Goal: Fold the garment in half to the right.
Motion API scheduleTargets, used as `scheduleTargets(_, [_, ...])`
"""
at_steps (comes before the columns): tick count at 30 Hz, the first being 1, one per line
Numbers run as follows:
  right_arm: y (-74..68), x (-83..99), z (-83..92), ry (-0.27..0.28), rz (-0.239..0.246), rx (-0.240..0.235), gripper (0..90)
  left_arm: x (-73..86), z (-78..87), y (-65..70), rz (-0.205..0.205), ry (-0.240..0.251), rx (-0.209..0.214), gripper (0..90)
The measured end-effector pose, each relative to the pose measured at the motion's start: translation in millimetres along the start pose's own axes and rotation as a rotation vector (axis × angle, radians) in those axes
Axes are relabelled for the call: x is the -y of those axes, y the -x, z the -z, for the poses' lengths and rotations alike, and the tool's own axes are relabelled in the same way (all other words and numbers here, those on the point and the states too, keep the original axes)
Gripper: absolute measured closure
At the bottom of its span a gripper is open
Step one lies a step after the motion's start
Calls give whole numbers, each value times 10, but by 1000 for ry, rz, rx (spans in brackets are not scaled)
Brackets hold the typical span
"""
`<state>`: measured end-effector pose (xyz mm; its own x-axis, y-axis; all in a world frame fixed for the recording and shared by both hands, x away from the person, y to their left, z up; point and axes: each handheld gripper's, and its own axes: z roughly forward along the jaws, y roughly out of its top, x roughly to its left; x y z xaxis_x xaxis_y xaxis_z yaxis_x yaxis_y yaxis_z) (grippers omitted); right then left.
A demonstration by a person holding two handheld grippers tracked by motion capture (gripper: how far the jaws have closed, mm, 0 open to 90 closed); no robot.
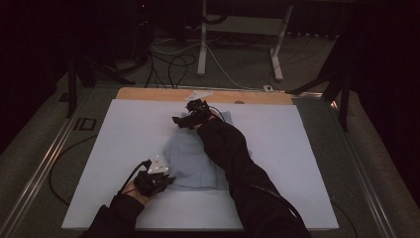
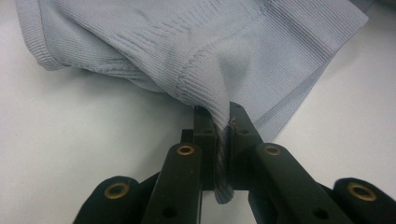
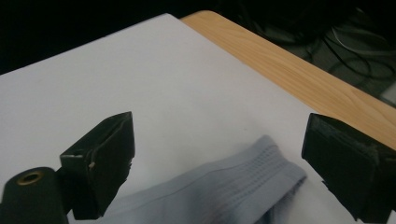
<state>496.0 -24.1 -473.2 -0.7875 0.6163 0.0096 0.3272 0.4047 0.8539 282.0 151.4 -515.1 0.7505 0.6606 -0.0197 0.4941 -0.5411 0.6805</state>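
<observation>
A pale blue ribbed garment [image 1: 190, 158] lies on the white sheet [image 1: 124, 134] in the middle of the table. My left gripper [image 1: 161, 182] is at its near left corner, shut on a pinched-up fold of the garment [image 2: 219, 79], which shows clamped between the black fingers [image 2: 205, 135]. My right gripper [image 1: 179, 120] hovers over the garment's far edge, reaching from the right across the cloth. It stands open, and the ribbed hem [image 3: 252, 179] lies below and between its wide-apart fingers [image 3: 105, 158] without touching them.
A wooden table edge [image 1: 148, 93] borders the sheet at the back. Beyond it are cables and white desk legs [image 1: 202, 44] on the floor. A metal rail [image 1: 44, 158] runs along the left side.
</observation>
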Motion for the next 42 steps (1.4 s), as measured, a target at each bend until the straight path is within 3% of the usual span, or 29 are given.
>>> scheduleTargets(7, [64, -23, -132, -50, -54, 40, 121, 0, 2, 4, -4, 3, 1, 865])
scheduleTargets(11, [153, -67, -229, -107, -117, 76, 192, 3, 3, 4, -4, 2, 4, 865])
scheduleTargets(16, [191, -94, -341, -168, -139, 114, 299, 5, 6, 2, -7, 0, 9, 865])
scheduleTargets(23, [229, -65, -521, -229, -131, 153, 445, 4, 12, 0, -3, 5, 12, 866])
scheduleTargets(25, [234, -49, -571, -238, -134, 144, 459, 6, 12, 1, -1, 8, 13, 865])
scheduleTargets(33, [252, -31, -688, -264, -129, 177, 546, -4, 25, 12, -1, 10, 21, 865])
scheduleTargets(42, [253, 19, -776, -333, -114, 178, 621, -9, 31, 20, -3, 17, 24, 866])
